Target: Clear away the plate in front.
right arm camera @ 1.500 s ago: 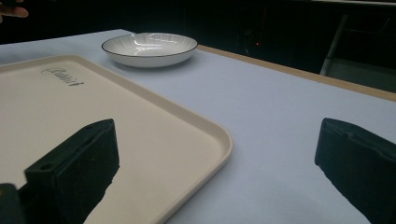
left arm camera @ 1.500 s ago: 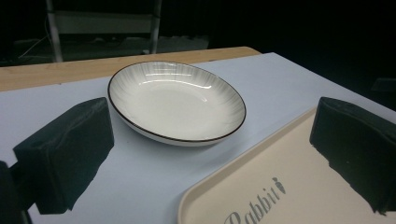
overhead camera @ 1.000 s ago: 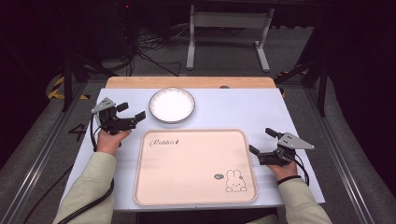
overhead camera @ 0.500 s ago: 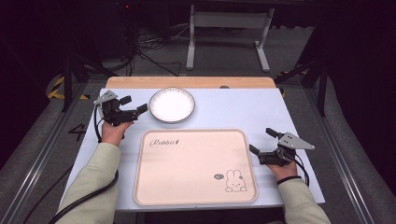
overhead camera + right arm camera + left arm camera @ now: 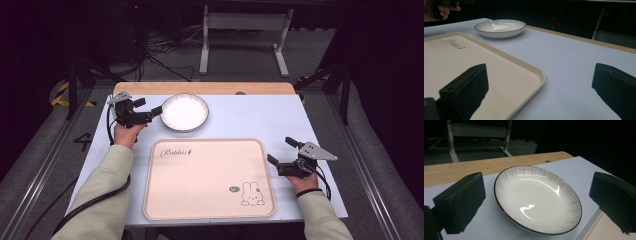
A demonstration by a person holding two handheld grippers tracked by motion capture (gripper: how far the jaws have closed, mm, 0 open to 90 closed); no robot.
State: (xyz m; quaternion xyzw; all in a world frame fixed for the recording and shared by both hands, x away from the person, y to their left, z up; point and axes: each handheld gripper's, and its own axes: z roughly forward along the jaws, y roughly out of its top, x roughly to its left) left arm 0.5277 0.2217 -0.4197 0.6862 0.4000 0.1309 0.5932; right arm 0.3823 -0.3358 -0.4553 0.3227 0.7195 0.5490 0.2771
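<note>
A white bowl-like plate (image 5: 184, 112) with a dark rim stands at the back middle of the table. My left gripper (image 5: 149, 106) is open just left of it, one jaw tip near the rim. In the left gripper view the plate (image 5: 537, 197) lies between and beyond the wide-apart jaws of the left gripper (image 5: 539, 187), touching neither. A cream tray (image 5: 210, 177) with a rabbit drawing lies in front, nothing on it. My right gripper (image 5: 280, 150) rests open by the tray's right edge. In the right gripper view the tray (image 5: 474, 62) corner sits before the open right gripper (image 5: 541, 82).
The table has a pale blue top (image 5: 260, 117) and a wooden strip (image 5: 200, 88) along the back edge. A metal stand (image 5: 245, 35) and cables lie on the dark floor behind. The plate (image 5: 500, 27) shows far off in the right gripper view.
My left gripper has moved forward and to the right, up to the plate's left rim. The right gripper, plate and tray have stayed put.
</note>
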